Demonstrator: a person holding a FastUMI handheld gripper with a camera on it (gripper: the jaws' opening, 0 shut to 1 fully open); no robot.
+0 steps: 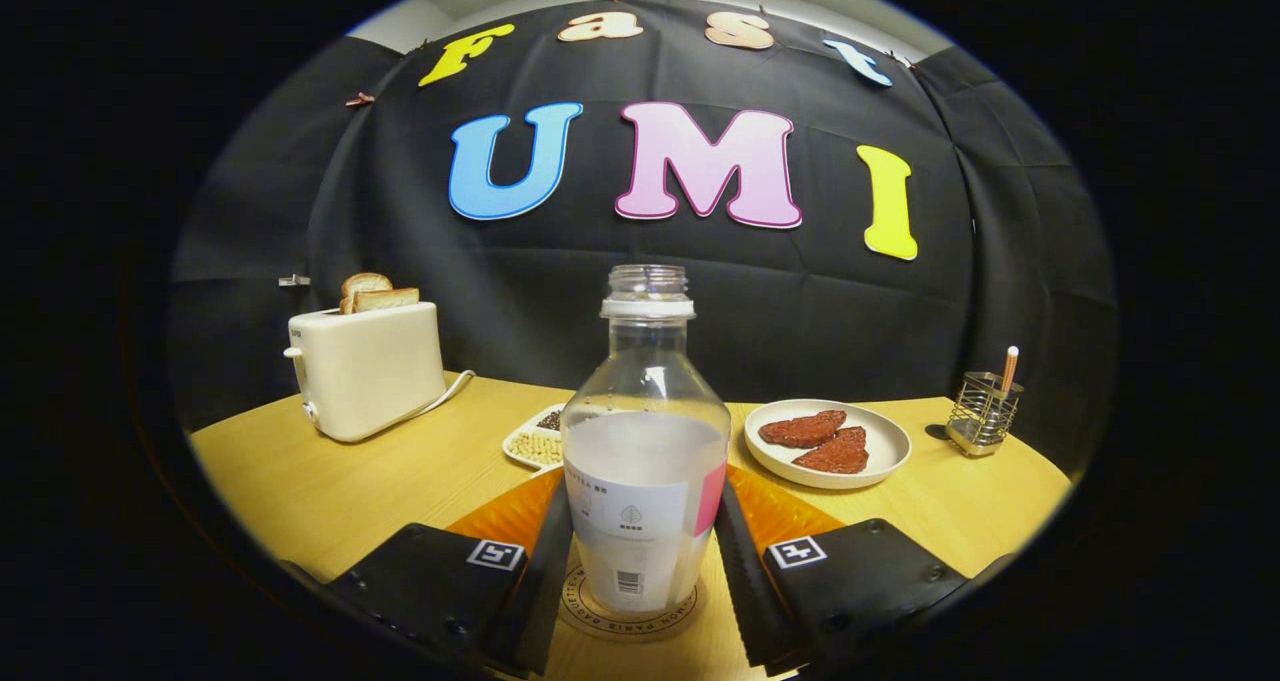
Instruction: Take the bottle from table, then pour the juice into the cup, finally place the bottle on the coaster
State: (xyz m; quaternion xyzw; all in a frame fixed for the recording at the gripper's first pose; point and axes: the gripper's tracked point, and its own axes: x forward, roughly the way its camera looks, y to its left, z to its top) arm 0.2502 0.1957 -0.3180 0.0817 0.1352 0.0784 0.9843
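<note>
The juice bottle (pixel 645 441) stands upright on the round coaster (pixel 632 616), claw (pixel 640 571) fingers touching both sides: final placing step; next, widen and withdraw.

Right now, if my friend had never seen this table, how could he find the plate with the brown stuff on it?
Start at the big bottle standing on a round coaster between the fingers of the gripper. Look beyond it and to the side away from the toaster: there sits a round white plate. It holds reddish-brown slices, unlike the divided tray of beans or the wire holder.
</note>
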